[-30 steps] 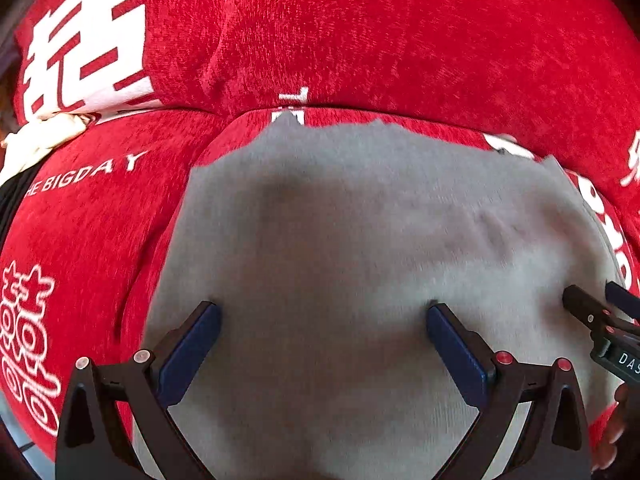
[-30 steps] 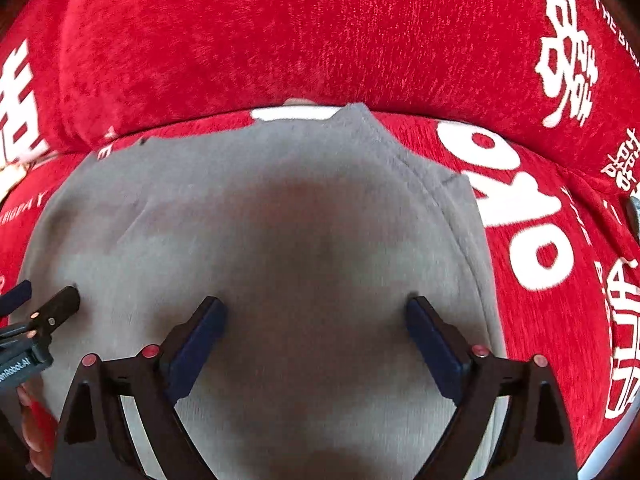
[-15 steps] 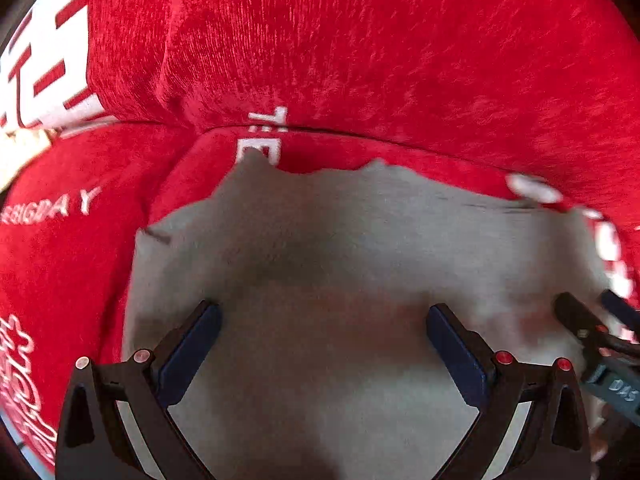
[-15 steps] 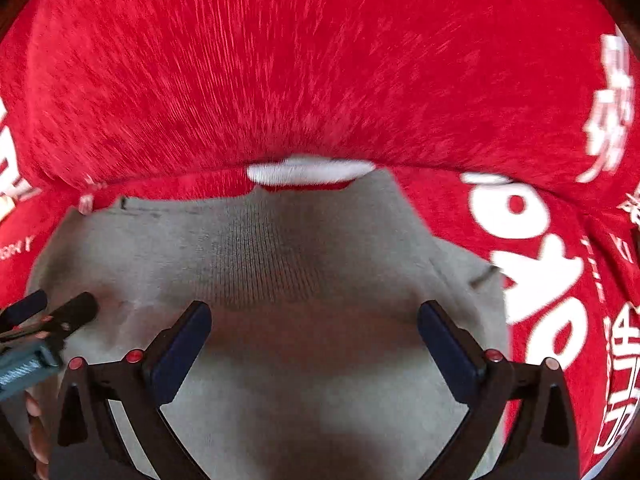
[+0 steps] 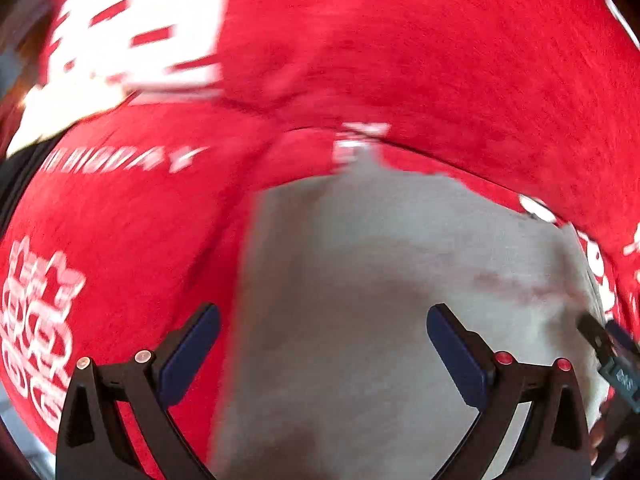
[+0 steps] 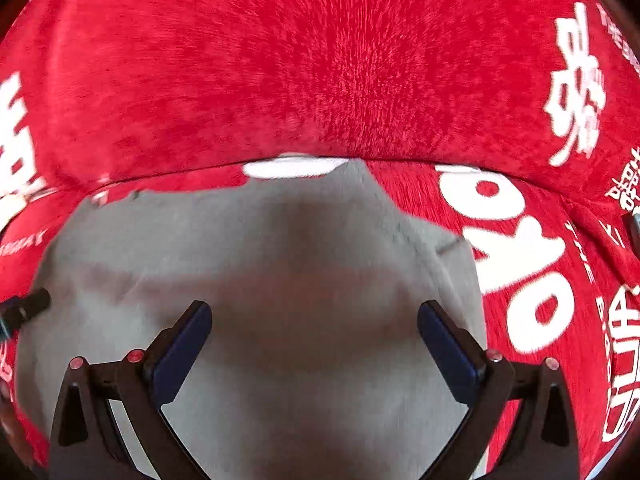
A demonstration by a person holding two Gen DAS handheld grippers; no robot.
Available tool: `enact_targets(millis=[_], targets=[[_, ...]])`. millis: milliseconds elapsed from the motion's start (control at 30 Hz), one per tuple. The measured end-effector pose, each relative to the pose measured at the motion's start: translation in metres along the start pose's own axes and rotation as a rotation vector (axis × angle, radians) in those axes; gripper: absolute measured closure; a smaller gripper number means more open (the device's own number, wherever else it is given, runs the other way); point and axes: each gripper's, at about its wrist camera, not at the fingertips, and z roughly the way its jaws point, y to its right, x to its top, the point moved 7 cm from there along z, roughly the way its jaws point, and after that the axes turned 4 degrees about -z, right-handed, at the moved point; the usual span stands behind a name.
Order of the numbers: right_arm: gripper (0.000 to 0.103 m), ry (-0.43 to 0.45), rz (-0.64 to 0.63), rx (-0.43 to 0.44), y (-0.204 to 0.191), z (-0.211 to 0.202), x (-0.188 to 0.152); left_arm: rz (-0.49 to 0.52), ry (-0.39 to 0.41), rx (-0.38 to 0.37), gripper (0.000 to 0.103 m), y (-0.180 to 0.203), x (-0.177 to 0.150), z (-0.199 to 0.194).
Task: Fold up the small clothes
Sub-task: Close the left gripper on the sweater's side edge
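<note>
A small grey garment (image 5: 384, 280) lies flat on a red sofa seat; it also shows in the right wrist view (image 6: 280, 280). My left gripper (image 5: 323, 316) is open and empty above the garment's left part, its left finger over the red fabric. My right gripper (image 6: 314, 312) is open and empty above the garment's right half. The right gripper's tip shows at the right edge of the left wrist view (image 5: 600, 340); the left gripper's tip shows at the left edge of the right wrist view (image 6: 28, 306).
The red sofa backrest (image 5: 400, 40) with white lettering rises just behind the garment, also in the right wrist view (image 6: 320, 60). The red seat cushion (image 5: 120, 240) extends left of the garment, and right of it (image 6: 540, 280) in the right wrist view.
Both grippers stay open. The left view has swung left, so its left finger now hangs over red fabric. The right view has pulled back slightly from the backrest.
</note>
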Motion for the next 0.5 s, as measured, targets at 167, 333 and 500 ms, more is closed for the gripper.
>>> enact_targets(millis=[167, 333, 500], targets=[[0.001, 0.009, -0.033, -0.003, -0.014, -0.008, -0.021, -0.113, -0.159, -0.124, 0.000, -0.036, -0.022, 0.027], [0.001, 0.007, -0.090, -0.009, -0.033, -0.010, -0.026, -0.051, -0.141, -0.130, 0.006, -0.006, -0.021, 0.033], [0.001, -0.019, -0.125, -0.024, -0.040, 0.000, -0.027, 0.072, -0.071, -0.093, 0.078, 0.025, -0.015, 0.016]])
